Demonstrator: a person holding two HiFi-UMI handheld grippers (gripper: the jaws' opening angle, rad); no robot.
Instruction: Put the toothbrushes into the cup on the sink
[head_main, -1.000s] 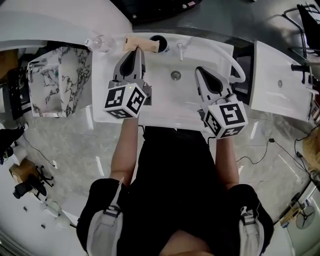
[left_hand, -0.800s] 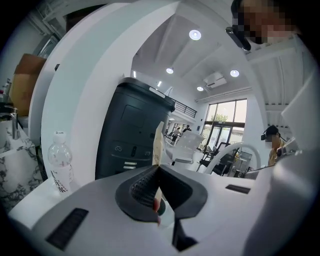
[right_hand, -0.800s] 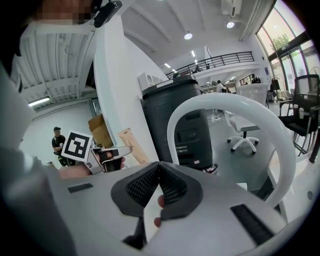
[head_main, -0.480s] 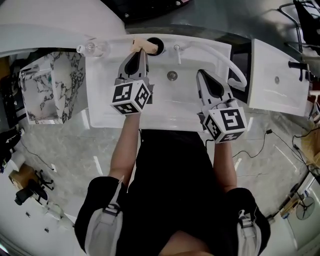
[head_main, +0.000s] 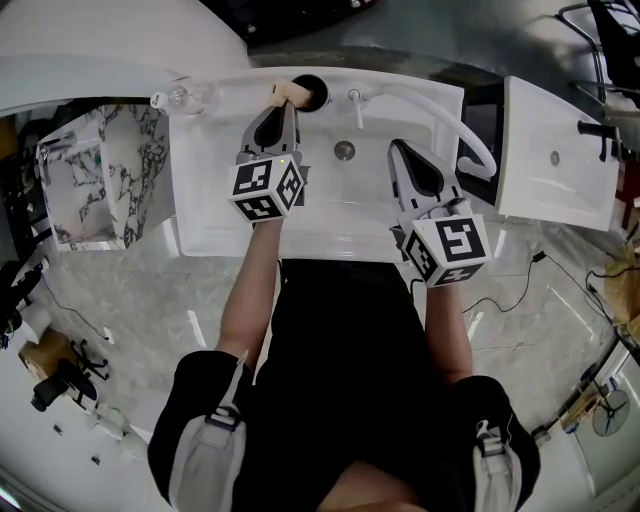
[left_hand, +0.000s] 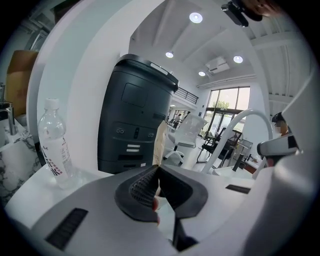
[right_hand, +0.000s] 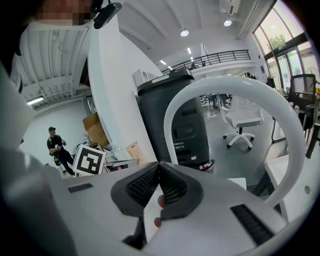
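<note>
A tan toothbrush packet (head_main: 285, 92) sits at the back ledge of the white sink (head_main: 330, 215), right beside a dark round cup (head_main: 313, 88). My left gripper (head_main: 285, 105) is shut, its tips pinching the packet's lower end. In the left gripper view the packet (left_hand: 160, 145) stands upright from my left gripper (left_hand: 158, 167); the cup is hidden there. My right gripper (head_main: 393, 145) hovers over the basin near the drain (head_main: 344, 150), shut with nothing in it. The right gripper view shows the right gripper (right_hand: 158, 165) closed tip to tip.
A clear water bottle (head_main: 185, 97) (left_hand: 54, 145) stands on the ledge's left end. The faucet (head_main: 356, 100) is right of the cup. A white curved rail (head_main: 475, 140) (right_hand: 235, 90) borders the sink's right side. A black cabinet (left_hand: 132, 115) stands behind.
The left gripper has shifted slightly right toward the cup. The packet, lying long along the ledge a second ago, now looks shorter and upright. The right gripper has barely moved.
</note>
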